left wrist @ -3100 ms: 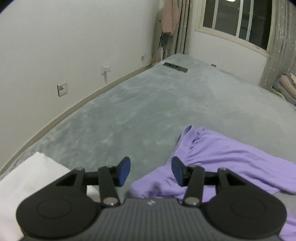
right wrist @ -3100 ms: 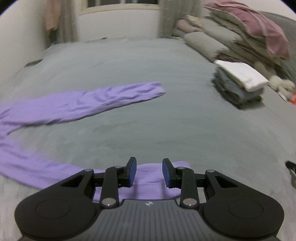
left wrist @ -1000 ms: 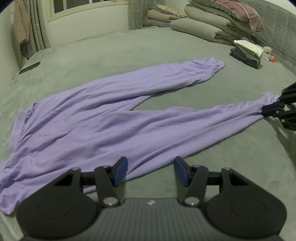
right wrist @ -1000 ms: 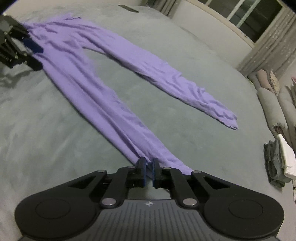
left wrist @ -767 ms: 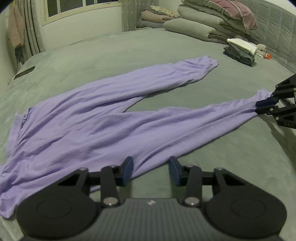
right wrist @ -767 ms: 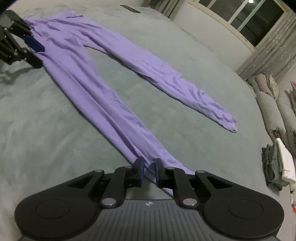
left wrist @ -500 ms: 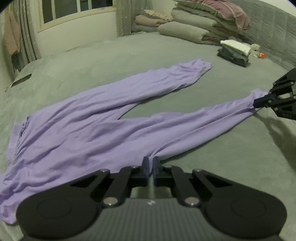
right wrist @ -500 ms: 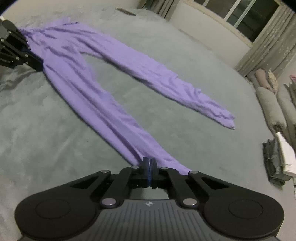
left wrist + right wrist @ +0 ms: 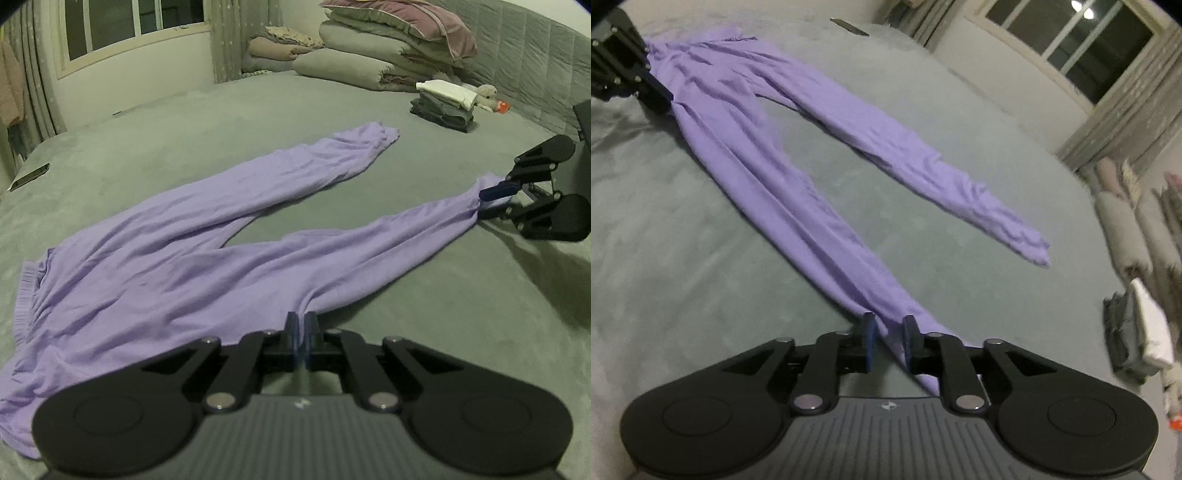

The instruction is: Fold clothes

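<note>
In the left wrist view, the purple trousers [image 9: 155,266] lie spread flat on the grey bed [image 9: 443,314], legs fanned apart. The left gripper [image 9: 300,325] is clamped tight on the fabric's near edge by the near leg. Far right, the right gripper [image 9: 493,201] sits at that leg's cuff. Folded clothes [image 9: 443,105] rest beyond, near stacked bedding [image 9: 388,48].

In the right wrist view, the right gripper [image 9: 889,332] has just been opening; its jaws stand slightly parted around the cuff, cloth between them without being pinched. The left gripper [image 9: 661,96] holds the trousers [image 9: 768,173] at top left.
</note>
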A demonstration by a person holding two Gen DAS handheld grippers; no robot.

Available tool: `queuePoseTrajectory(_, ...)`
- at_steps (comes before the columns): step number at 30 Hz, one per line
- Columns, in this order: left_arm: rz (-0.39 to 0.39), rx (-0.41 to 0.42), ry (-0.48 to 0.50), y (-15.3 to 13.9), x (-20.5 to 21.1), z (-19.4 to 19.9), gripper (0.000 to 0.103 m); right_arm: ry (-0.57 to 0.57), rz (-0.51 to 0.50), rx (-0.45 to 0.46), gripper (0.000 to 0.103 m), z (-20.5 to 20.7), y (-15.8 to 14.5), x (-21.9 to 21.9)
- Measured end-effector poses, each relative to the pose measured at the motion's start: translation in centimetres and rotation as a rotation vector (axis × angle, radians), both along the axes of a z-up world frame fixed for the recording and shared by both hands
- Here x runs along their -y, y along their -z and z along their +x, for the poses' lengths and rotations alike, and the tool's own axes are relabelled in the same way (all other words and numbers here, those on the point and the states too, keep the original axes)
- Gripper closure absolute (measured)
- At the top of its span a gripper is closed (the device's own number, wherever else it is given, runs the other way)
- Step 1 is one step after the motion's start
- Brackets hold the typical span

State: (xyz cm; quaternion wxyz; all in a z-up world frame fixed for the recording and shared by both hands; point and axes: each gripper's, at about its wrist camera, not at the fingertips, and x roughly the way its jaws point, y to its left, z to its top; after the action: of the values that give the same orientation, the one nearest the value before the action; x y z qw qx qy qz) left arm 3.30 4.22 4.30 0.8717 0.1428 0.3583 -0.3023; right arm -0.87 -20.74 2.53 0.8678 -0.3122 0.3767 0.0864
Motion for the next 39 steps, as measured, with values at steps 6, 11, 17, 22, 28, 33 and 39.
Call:
queuePoseTrajectory(6,-0.015,0.013,0.042,-0.5,-0.3,-1.0,0.101,-0.021,0.029,0.027,0.077,-0.3,-0.5,0.2)
queuePoseTrajectory(11,-0.03,0.027,0.089,-0.6,-0.3,-1.9,0.101,-0.031,0.065,0.022,0.078,0.2,-0.4,0.6)
queuePoseTrajectory(17,-0.002,0.026,0.082,-0.1,0.1,-2.0,0.101,-0.056,0.054,-0.024,0.101,0.4,0.4,0.1)
queuePoseTrajectory(22,-0.016,0.02,0.076,-0.3,-0.4,-2.0,0.1,-0.04,0.027,-0.004,0.103,-0.7,-0.3,0.1)
queuePoseTrajectory(28,-0.094,0.025,0.057,-1.7,-2.3,-2.0,0.096,-0.111,0.032,-0.002,0.103,-4.0,-1.9,0.2)
queuePoseTrajectory(33,-0.087,0.012,0.01,-1.7,-2.6,-1.5,0.096,-0.15,-0.045,-0.1,0.103,-5.8,-0.1,0.2)
queuePoseTrajectory(39,-0.094,-0.033,-0.086,-1.4,-2.9,-0.4,0.091,-0.083,0.049,-0.103,0.093,-6.4,-0.5,2.8)
